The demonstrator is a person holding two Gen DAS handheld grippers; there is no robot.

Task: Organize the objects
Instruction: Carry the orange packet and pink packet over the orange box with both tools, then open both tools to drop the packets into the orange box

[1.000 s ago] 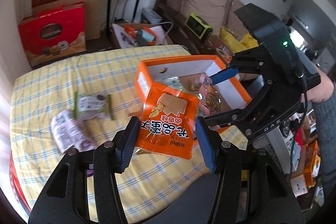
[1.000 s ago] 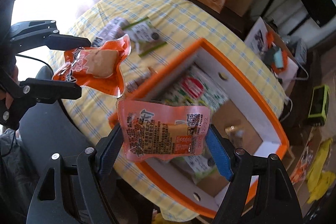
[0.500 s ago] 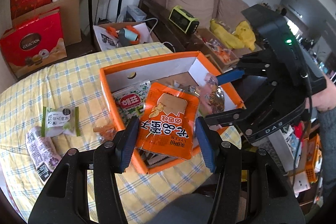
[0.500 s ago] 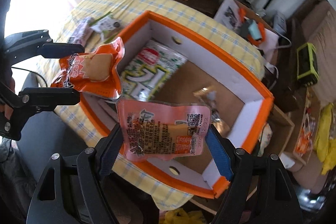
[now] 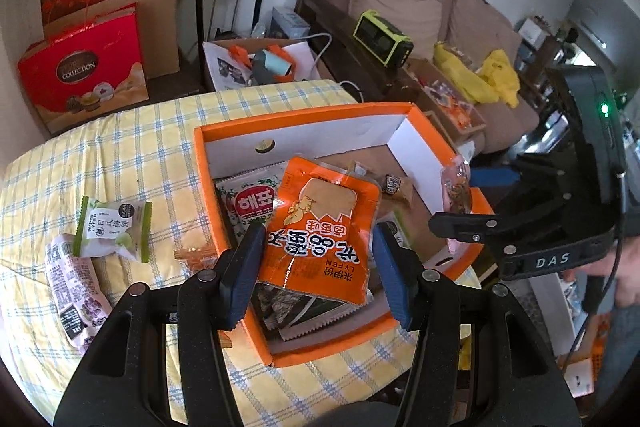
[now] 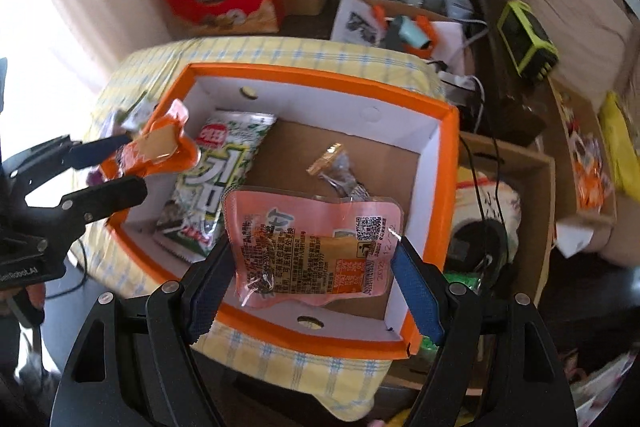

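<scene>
My left gripper (image 5: 316, 275) is shut on an orange snack packet (image 5: 320, 227) and holds it above the near left part of the orange box (image 5: 304, 117). My right gripper (image 6: 312, 291) is shut on a pink snack packet (image 6: 312, 247) and holds it above the box's near right part (image 6: 448, 187). The box holds a green-and-white seaweed bag (image 6: 216, 183) and a small gold-ended wrapper (image 6: 340, 175). The left gripper and its orange packet (image 6: 156, 147) show at the left of the right wrist view. The right gripper (image 5: 480, 199) shows at the right of the left wrist view.
A green-and-white packet (image 5: 112, 227), a purple packet (image 5: 76, 291) and a small orange wrapper (image 5: 194, 253) lie on the yellow checked tablecloth (image 5: 120, 155) left of the box. Cardboard boxes, a red gift box (image 5: 84, 67) and a sofa stand beyond the table.
Both grippers have moved with their packets from beside the box to over it. The box now fills more of both views.
</scene>
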